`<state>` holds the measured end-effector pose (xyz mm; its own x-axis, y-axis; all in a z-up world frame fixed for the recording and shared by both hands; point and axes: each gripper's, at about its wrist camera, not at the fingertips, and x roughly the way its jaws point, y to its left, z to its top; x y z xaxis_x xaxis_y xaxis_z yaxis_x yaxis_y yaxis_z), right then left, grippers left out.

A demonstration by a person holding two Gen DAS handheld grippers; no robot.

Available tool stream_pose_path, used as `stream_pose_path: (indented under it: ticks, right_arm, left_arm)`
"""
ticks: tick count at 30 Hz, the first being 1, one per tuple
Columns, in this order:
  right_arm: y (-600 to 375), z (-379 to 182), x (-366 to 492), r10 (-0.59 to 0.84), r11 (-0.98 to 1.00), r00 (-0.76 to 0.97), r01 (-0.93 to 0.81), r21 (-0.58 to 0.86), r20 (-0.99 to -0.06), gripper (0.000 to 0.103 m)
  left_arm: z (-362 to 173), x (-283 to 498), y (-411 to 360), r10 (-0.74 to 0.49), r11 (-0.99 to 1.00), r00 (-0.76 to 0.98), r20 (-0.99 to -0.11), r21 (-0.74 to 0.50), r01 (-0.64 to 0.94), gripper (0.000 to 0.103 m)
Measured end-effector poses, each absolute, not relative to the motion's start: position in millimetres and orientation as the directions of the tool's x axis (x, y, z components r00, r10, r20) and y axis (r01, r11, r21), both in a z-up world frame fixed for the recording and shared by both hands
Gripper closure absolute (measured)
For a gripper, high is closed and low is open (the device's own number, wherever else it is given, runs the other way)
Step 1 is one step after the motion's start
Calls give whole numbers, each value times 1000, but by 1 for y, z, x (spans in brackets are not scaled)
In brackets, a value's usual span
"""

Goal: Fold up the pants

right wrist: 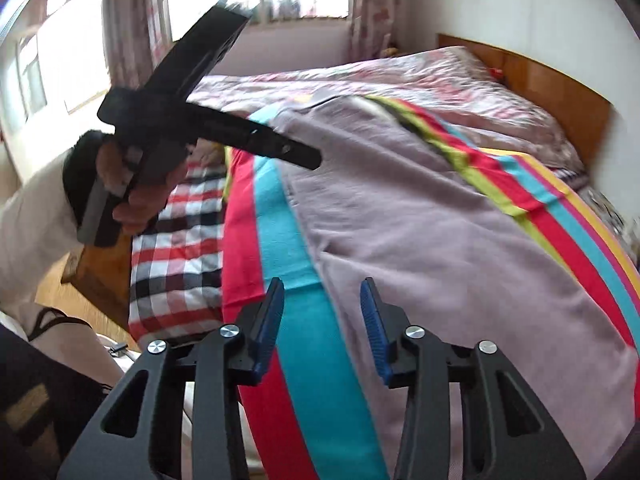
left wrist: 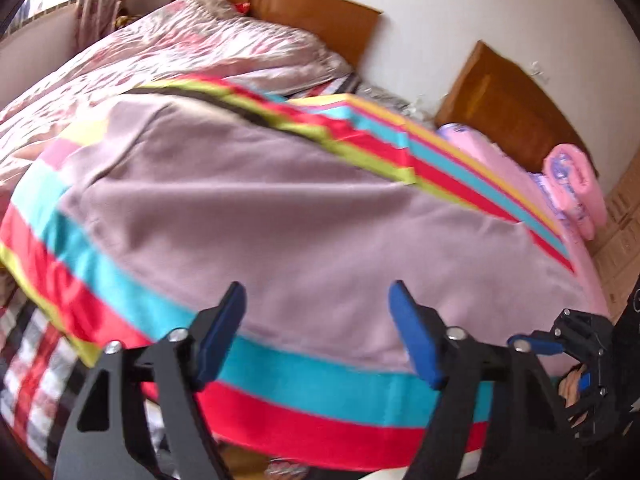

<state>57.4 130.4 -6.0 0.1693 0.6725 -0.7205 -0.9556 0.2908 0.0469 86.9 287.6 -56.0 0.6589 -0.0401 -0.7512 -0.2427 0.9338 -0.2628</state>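
**Both tools hanging over the pants, nothing grabbed yet**

Left wrist view first: the left tool (left wrist: 316, 300) has its blue-padded fingers spread wide with nothing between them. It sits just above the near edge of the mauve, soft-looking cloth that I take to be the pants (left wrist: 288, 216). They're laid out flat on the bright striped blanket (red, turquoise, yellow-green bands) (left wrist: 312, 392) that covers the bed. From here the pants lie straight ahead of the tool and run away toward the wooden headboard (left wrist: 320, 20), so the long axis looks roughly in line with the fingers. Frame is blurry, so I can't tell waistband from hems. The right tool (left wrist: 524, 342) pokes in at the lower right, close to the pants' right-hand part. A rolled pink towel (left wrist: 576, 184) sits well off at the far right by the bed's edge.

Right wrist view: the right tool (right wrist: 322, 316) is also spread and holding nothing, hovering over where the pants' (right wrist: 432, 240) left edge meets the turquoise stripe. The left tool (right wrist: 312, 160) shows up raised in the person's hand (right wrist: 136, 188) at the upper left, near that same side. The pants mostly lie ahead and to the right.

My guess: both tools are about equally near, each to its own stretch of the near end. There's plenty of open blanket around the pants for folding, and only the crumpled pink floral quilt (right wrist: 400, 84) crowds the far side.
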Motion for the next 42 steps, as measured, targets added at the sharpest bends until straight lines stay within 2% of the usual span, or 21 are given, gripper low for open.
stream_pose_path:
  ticks: [7, 10, 12, 15, 19, 22, 23, 26, 28, 31, 32, 33, 40, 42]
  right_arm:
    - [170, -26, 80, 623, 317, 167, -947, 51, -764, 64]
    - [186, -50, 83, 570, 283, 58, -950, 130, -819, 60]
    - [185, -52, 74, 576, 263, 69, -959, 105, -814, 60]
    - [181, -42, 76, 591, 243, 29, -959, 143, -806, 61]
    - [194, -26, 90, 631, 251, 72, -961, 115, -773, 61]
    - [216, -44, 95, 603, 241, 19, -957, 160, -798, 60]
    - [222, -54, 91, 573, 222, -22, -958, 181, -819, 55]
    - [218, -48, 82, 591, 185, -21, -969, 161, -806, 53]
    - [211, -43, 88, 614, 188, -43, -962, 200, -788, 53]
    - [208, -47, 96, 602, 238, -10, -953, 190, -799, 53]
    - [208, -48, 97, 606, 245, -10, -949, 199, -795, 53]
    - [208, -48, 97, 613, 250, -9, -946, 205, -790, 53]
    - [238, -3, 123, 676, 205, 68, -974, 98, -734, 53]
    - [262, 11, 156, 698, 184, 70, -979, 84, -712, 53]
  left_arm:
    - [-67, 92, 296, -14, 948, 671, -742, -223, -226, 31]
    - [-81, 106, 292, 1, 960, 642, -767, -180, -216, 30]
    - [-91, 106, 287, 16, 972, 614, -789, -131, -194, 29]
    - [-92, 99, 278, 21, 989, 607, -794, -72, -128, 29]
    - [-93, 87, 296, -11, 975, 611, -791, -144, -168, 28]
    - [-93, 80, 318, 33, 951, 624, -781, -167, -261, 28]
    - [-90, 76, 326, 28, 939, 638, -769, -199, -281, 28]
    - [-78, 60, 361, 26, 879, 698, -715, -317, -357, 21]
    - [-74, 53, 390, 12, 823, 731, -682, -409, -395, 21]
    - [-73, 51, 435, -52, 707, 796, -603, -585, -397, 25]
    - [-74, 53, 448, -58, 677, 811, -582, -620, -397, 31]
    - [-74, 54, 455, -54, 663, 816, -576, -631, -402, 34]
    - [-74, 63, 477, -17, 616, 817, -576, -650, -445, 34]
    - [-78, 66, 476, -37, 614, 814, -579, -657, -439, 41]
